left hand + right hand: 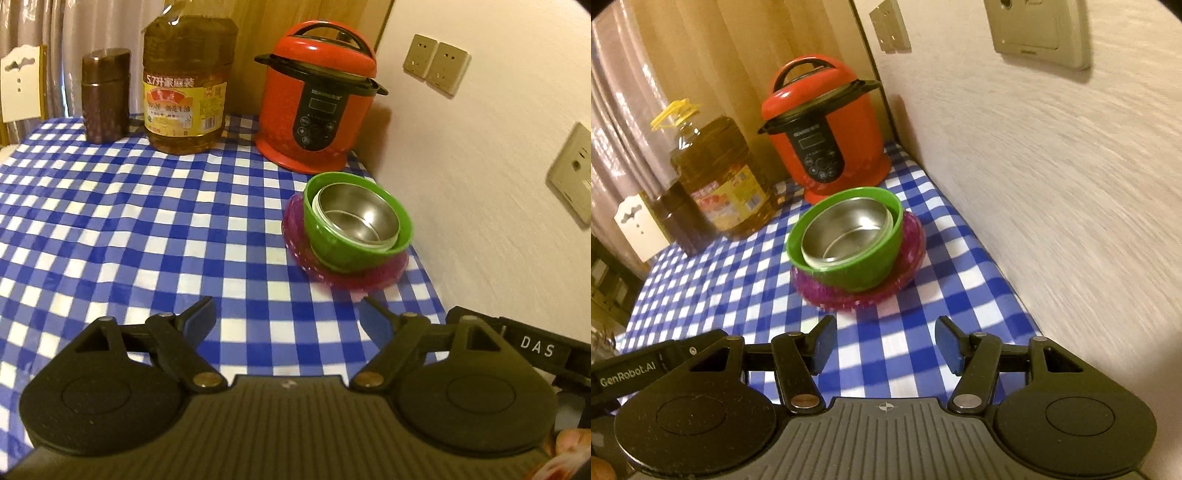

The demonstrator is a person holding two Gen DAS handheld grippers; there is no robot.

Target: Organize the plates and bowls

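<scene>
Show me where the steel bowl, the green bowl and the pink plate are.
steel bowl [846, 236], right wrist view, on its inner wall.
green bowl [864, 271], right wrist view, on its outer side.
pink plate [293, 225], left wrist view, on its left rim.

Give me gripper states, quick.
Left gripper: open, empty.
Right gripper: open, empty, short of the stacked bowls.

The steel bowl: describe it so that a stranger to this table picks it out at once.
Find the red pressure cooker at the back of the checked tablecloth, next to the wall. Just in front of it stands a nested stack: a pink ribbed plate at the bottom, a green bowl on it. The steel bowl sits inside the green one, the only bare shiny metal piece there.
</scene>
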